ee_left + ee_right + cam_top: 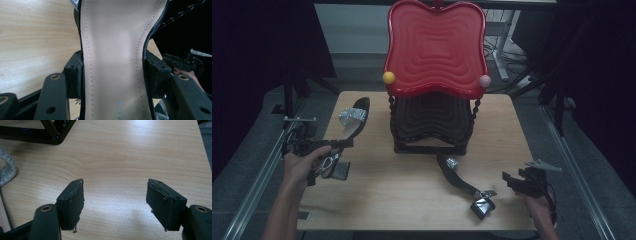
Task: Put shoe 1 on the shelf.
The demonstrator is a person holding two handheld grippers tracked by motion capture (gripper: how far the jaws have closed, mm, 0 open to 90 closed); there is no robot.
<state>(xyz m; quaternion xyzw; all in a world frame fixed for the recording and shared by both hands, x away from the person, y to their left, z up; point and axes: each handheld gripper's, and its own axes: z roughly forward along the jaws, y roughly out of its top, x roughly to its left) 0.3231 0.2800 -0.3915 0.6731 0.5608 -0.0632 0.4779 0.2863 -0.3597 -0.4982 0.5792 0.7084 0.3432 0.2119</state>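
Note:
A black sandal with a silver toe strap lies at the table's left, and my left gripper is shut across its narrow waist. In the left gripper view both pads press the edges of the beige insole. A second matching sandal lies on its side in front of the rack, its block heel near the front edge. My right gripper stands open just right of that heel, and its jaws have only bare wood between them.
A two-tier rack stands at the back middle of the wooden table, with a red upper shelf above a black lower shelf. The rack's black base and the second sandal's silver strap show in the right gripper view.

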